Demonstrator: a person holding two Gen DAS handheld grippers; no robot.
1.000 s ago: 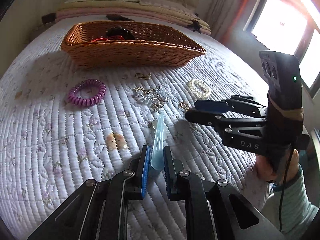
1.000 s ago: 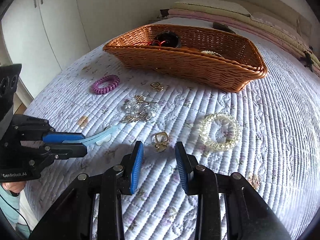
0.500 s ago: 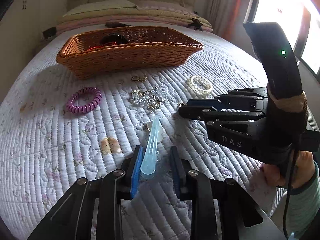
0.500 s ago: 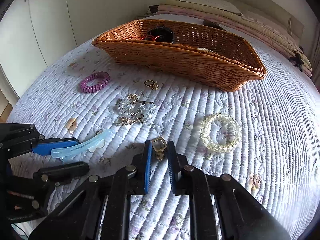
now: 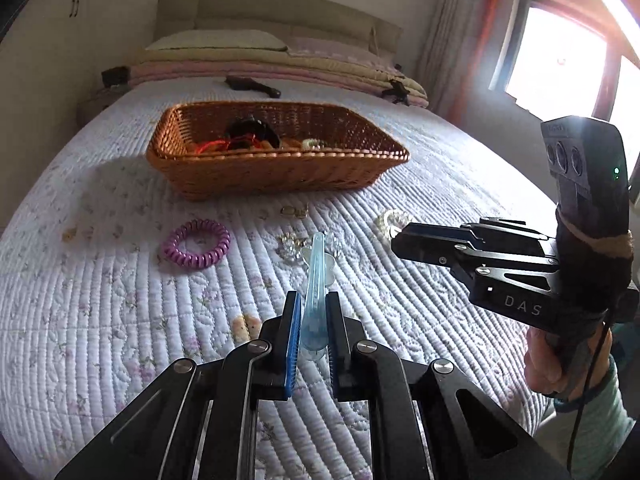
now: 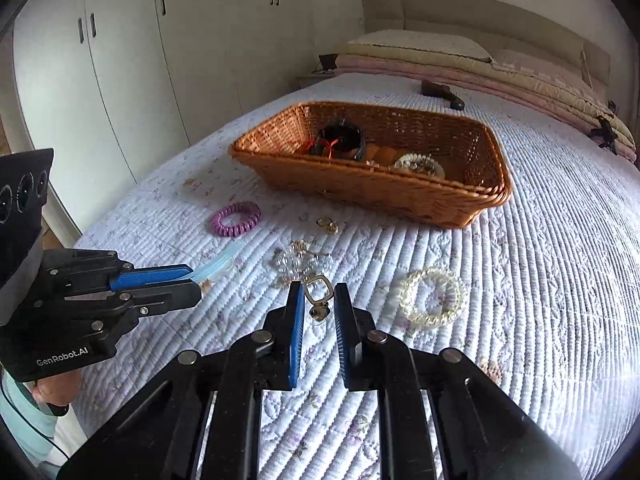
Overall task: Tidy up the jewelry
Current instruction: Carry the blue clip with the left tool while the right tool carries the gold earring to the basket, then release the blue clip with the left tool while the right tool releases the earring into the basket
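My left gripper [image 5: 313,300] is shut on a pale blue hair clip [image 5: 314,280] and holds it above the quilt; the clip also shows in the right wrist view [image 6: 222,262]. My right gripper [image 6: 318,292] holds a small gold earring [image 6: 318,298] between its pads, lifted off the bed. A wicker basket [image 5: 276,172] [image 6: 372,188] with several pieces inside stands ahead. On the quilt lie a purple coil hair tie [image 5: 197,242] [image 6: 236,219], a crystal cluster [image 6: 300,262], another gold earring [image 6: 327,224] and a clear bead bracelet [image 6: 434,297].
The quilted bed [image 5: 100,300] stretches to folded blankets and pillows [image 5: 256,64] at the headboard. A dark object [image 6: 442,94] lies behind the basket. White wardrobes [image 6: 120,60] stand left; a bright window [image 5: 560,64] stands right.
Both grippers have risen from the quilt. The right one closed on the gold earring and lifted it; the left one lifted the blue clip.
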